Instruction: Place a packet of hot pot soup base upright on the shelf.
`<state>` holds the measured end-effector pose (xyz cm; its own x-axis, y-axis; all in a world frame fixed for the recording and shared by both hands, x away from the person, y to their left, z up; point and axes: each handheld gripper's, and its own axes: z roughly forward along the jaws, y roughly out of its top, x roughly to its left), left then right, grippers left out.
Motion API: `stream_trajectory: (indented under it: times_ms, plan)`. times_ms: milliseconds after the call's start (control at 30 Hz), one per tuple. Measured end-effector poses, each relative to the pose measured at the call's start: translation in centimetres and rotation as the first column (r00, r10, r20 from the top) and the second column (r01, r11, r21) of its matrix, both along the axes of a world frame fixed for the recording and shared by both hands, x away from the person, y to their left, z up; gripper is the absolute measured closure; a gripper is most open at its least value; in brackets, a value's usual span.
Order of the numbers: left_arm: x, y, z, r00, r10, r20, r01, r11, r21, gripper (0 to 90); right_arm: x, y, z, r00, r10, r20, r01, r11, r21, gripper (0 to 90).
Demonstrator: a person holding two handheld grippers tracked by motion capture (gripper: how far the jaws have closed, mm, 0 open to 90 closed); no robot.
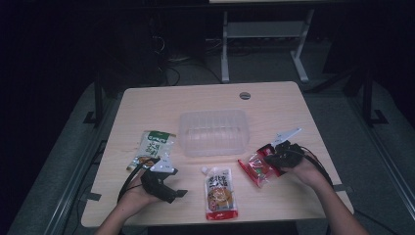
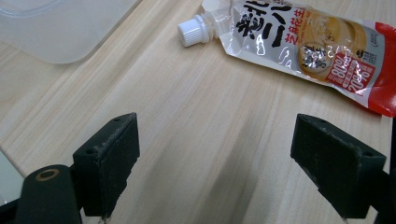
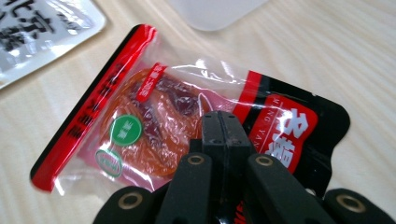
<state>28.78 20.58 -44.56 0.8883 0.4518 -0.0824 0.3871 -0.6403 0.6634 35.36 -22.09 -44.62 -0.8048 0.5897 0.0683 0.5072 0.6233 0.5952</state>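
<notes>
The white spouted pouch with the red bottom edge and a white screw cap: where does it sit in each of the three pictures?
High view: white spouted pouch lies bottom centre, cap pointing away from the person.
Left gripper view: top right, cap pointing left.
Right gripper view: a white corner with black print, top left, likely the same pouch.
Shared landmark: the clear plastic tub, beyond the pouch in each view.

room: dark | floor (image 1: pixel 264 68): grey | table (image 1: pixel 205 100): light wood | white desk frame (image 1: pixel 264 29) behind
</notes>
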Motion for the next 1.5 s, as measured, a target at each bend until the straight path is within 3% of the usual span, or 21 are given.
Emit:
stream_trajectory:
  times_ms: [200,467,633,667,800,867,900,933,1100,1200,1333,1500]
  plan:
    - [0.0,0.0,0.0,1.0,-0.004,0.004,0.004,1.0,0.004,15.0,-0.9,0.7,0.0,0.9989,0.04,-0.026,-0.04,0.999,0.012,90.0]
    - [-0.1,-0.3,-0.1,0.9999,-0.015,0.005,0.015,0.9998,-0.01,18.3,-1.8,2.2,0.0,0.9939,0.107,-0.026,-0.107,0.994,0.013,90.0]
    - [-0.2,-0.4,0.0,0.9997,-0.024,0.001,0.024,0.9996,-0.013,20.0,-1.9,2.5,0.1,0.9926,0.12,-0.021,-0.12,0.993,0.004,90.0]
    - [-0.2,-0.6,0.1,0.9995,-0.031,0.003,0.031,0.9994,-0.018,21.5,-2.0,2.3,0.4,0.9947,0.103,0.003,-0.103,0.995,0.005,90.0]
    - [-0.3,-1.4,0.6,0.9989,-0.038,0.027,0.039,0.9985,-0.039,29.4,-2.3,1.7,1.0,0.9977,0.065,0.02,-0.066,0.997,0.042,83.0]
    - [0.0,-2.2,1.3,0.9989,-0.04,0.025,0.042,0.9972,-0.062,37.4,-3.1,1.0,1.6,0.9988,0.021,0.045,-0.023,0.998,0.05,68.9]
    - [0.0,-2.2,1.3,0.9989,-0.04,0.025,0.042,0.9972,-0.062,40.6,-3.1,1.0,1.6,0.9988,0.021,0.045,-0.023,0.998,0.05,68.9]
    - [0.2,-3.0,1.7,0.9987,-0.049,0.017,0.05,0.995,-0.086,45.2,-3.6,0.6,1.8,0.9982,-0.021,0.056,0.017,0.998,0.066,60.3]
    - [0.9,-5.7,2.0,0.9944,-0.1,0.033,0.102,0.9926,-0.065,60.7,-4.2,-0.3,1.6,0.996,-0.087,0.02,0.085,0.992,0.099,45.8]
    - [1.7,-7.3,2.3,0.9908,-0.134,0.015,0.135,0.9879,-0.076,74.1,-4.8,-0.8,1.4,0.9923,-0.118,0.037,0.114,0.989,0.094,39.0]
    - [2.8,-9.6,2.2,0.9835,-0.181,-0.002,0.181,0.9826,-0.043,88.9,-5.5,-1.6,1.4,0.9871,-0.143,0.071,0.136,0.986,0.097,33.2]
    - [3.8,-12.2,1.8,0.9742,-0.225,-0.014,0.224,0.9732,-0.051,89.6,-5.5,-2.6,1.0,0.9793,-0.182,0.089,0.172,0.978,0.115,30.8]
